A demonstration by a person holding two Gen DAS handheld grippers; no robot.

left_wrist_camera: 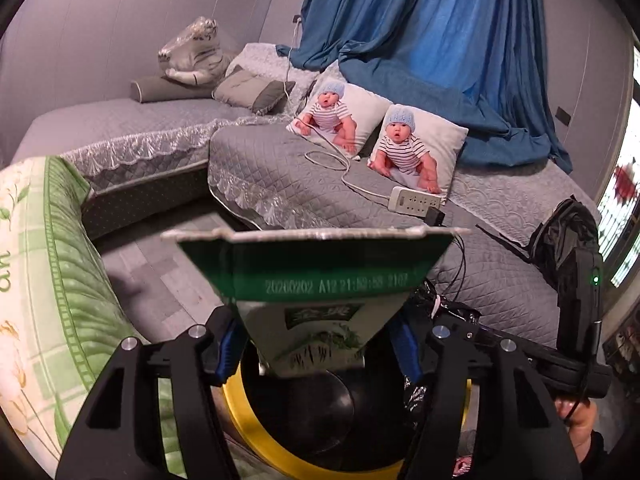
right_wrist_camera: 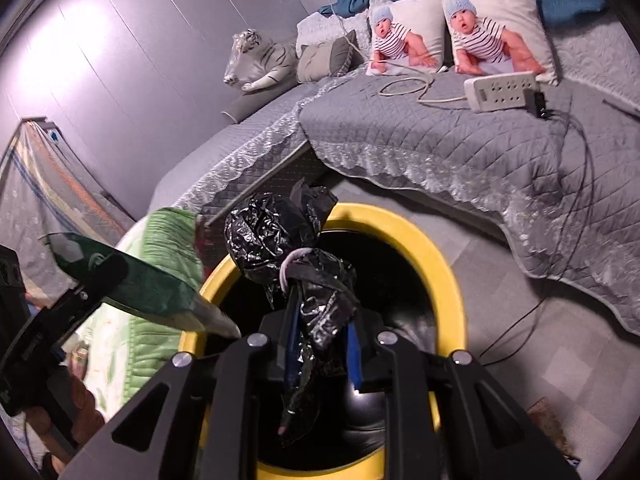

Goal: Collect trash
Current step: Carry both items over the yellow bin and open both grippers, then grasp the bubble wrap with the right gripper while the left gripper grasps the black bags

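Left tool [left_wrist_camera: 312,344] clamped on a green and white carton [left_wrist_camera: 316,280], blue pads pressing its lower sides, flattened top edge fanning out ahead. Held directly above a bin with a yellow rim [left_wrist_camera: 240,416], black inside. Right tool [right_wrist_camera: 320,344] set narrow around a crumpled black plastic bag [right_wrist_camera: 280,240], tied with a pale band at its neck; whether the pads actually press the bag, cannot tell. Bag upright over the mouth of the same yellow-rimmed bin [right_wrist_camera: 440,264], tail hanging down between the fingers into the dark opening. Carton visible at the left of the right wrist view too, just beside the bag and over the bin's edge. Behind the bin, a bed with a grey quilted cover [left_wrist_camera: 280,168], carrying two cushions printed with a baby [left_wrist_camera: 416,148], a white power strip [left_wrist_camera: 416,200] with its looped cable, and a plush white tiger [left_wrist_camera: 192,52] near the wall. Blue curtain [left_wrist_camera: 420,40] draped down onto the bed. Green floral quilt [left_wrist_camera: 52,280] at the left, beside the bin.
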